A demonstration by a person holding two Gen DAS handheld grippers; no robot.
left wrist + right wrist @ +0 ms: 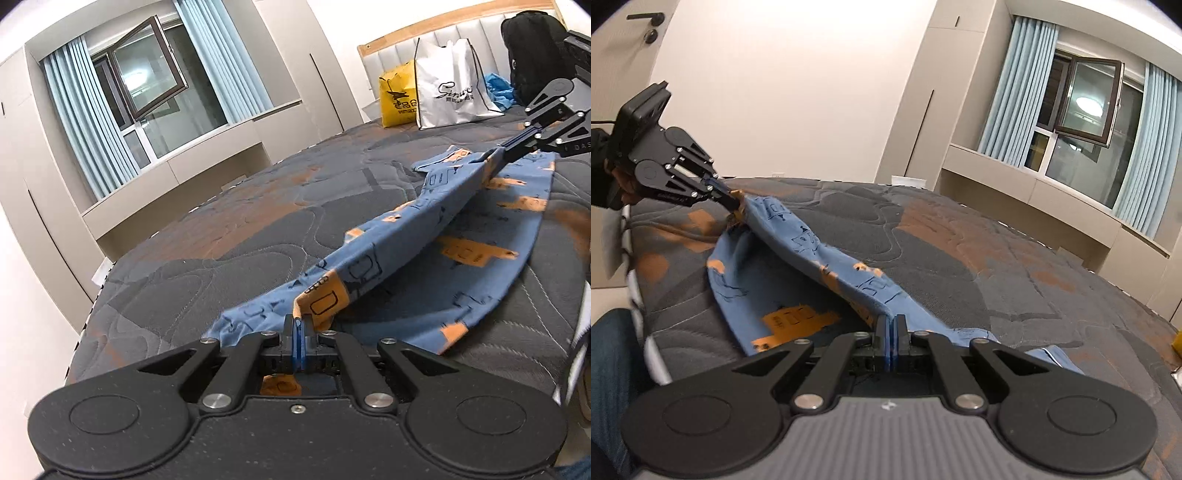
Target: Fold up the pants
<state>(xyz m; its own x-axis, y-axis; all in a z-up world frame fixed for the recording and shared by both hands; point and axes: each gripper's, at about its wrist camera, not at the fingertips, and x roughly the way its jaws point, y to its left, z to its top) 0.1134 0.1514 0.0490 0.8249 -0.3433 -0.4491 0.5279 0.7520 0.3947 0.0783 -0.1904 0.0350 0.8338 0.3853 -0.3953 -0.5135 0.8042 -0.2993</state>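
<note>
The pants (424,236) are blue with orange and black prints and lie on the grey and orange quilted mattress (258,206). My left gripper (297,323) is shut on one edge of the pants. My right gripper (891,323) is shut on the other end of the same edge. That edge is lifted and stretched between the two grippers, and the rest of the pants (764,291) hangs down onto the bed. The right gripper shows in the left wrist view (495,155). The left gripper shows in the right wrist view (733,201).
A yellow bag (399,96), a white shopping bag (450,85), blue cloth (498,88) and a black backpack (532,48) stand at the headboard. A window with blue curtains (1078,107) and cabinets line the far wall. The mattress edge (635,291) is beside my leg.
</note>
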